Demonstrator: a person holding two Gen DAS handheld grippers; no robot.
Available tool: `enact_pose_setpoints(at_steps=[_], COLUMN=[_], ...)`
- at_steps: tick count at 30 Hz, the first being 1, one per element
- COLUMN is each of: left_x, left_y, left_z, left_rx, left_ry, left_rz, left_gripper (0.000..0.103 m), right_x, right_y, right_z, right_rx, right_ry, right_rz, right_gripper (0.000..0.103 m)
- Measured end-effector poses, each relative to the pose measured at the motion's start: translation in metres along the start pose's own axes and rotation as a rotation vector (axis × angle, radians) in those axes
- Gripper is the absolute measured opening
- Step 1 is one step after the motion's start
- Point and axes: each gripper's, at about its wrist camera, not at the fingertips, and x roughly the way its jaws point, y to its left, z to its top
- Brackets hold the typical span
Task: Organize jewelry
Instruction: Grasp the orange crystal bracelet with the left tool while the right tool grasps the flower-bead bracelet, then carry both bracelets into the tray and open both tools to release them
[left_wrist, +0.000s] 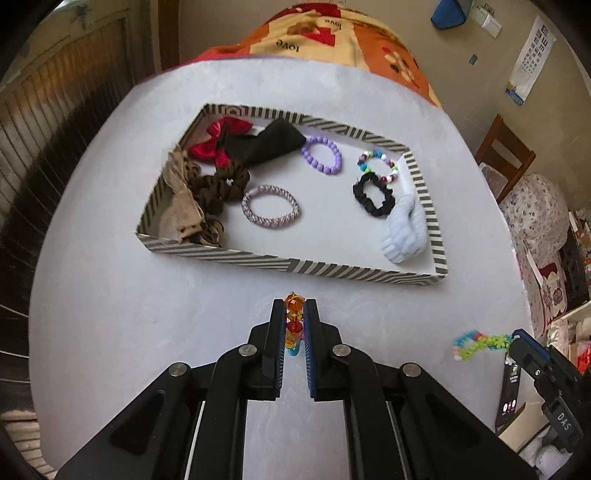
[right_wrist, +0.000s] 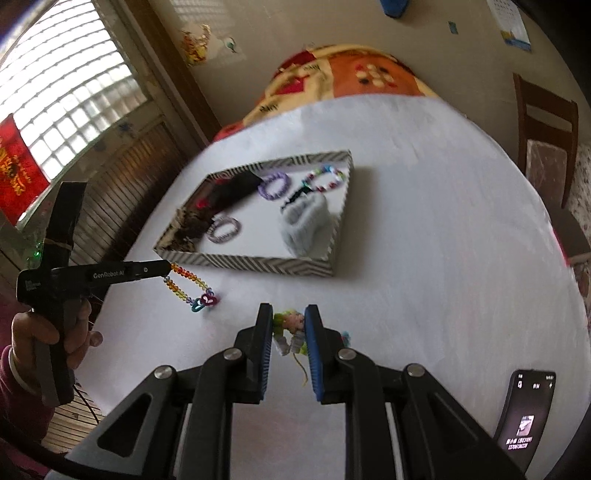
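Left tongs (left_wrist: 294, 314) are gripping an orange-red beaded bracelet (left_wrist: 293, 306); right tongs (right_wrist: 289, 322) are gripping a pastel flower bracelet (right_wrist: 289, 320), both above the worktop (left_wrist: 110, 314) near edge, before the striped tray (left_wrist: 288, 266).

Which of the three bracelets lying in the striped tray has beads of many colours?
The multicoloured bead bracelet by the tray's right wall. The purple bead bracelet is one colour; the braided lilac bangle has no beads.

Daylight via window (right_wrist: 66, 110), soft shadows, fisheye warp, rt view blurry.
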Motion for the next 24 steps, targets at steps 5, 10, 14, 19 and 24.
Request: enact_pose_setpoints(at_steps=[5, 10, 14, 19, 24], left_x=[-0.018, -0.033, -0.039, -0.035, -0.021], left_y=[-0.004, -0.011, -0.017, -0.027, -0.039], left_z=[0.01, 0.022, 0.034, 0.048, 0.06], left_rx=[0.007, 0.023, 0.036, 0.062, 0.087], left_ry=[-0.046, -0.089, -0.116, -0.131, -0.119], left_rz=[-0.002, 0.009, 0.016, 0.026, 0.031], left_gripper=[0.0, 0.0, 0.0, 0.0, 0.0], right_x=[-0.004, -0.003, -0.002, 0.003, 0.013], right_y=[0.016, 0.03, 0.038, 0.04, 0.039], right_z=[0.008, 0.02, 0.033, 0.05, 0.068], right_rx=[-0.038, -0.079, -0.101, -0.125, -0.13], right_ry=[-0.012, -0.019, -0.028, -0.027, -0.029], right_rz=[0.025, 0.036, 0.035, 0.018, 0.006], right_gripper=[0.018, 0.018, 0.018, 0.018, 0.018])
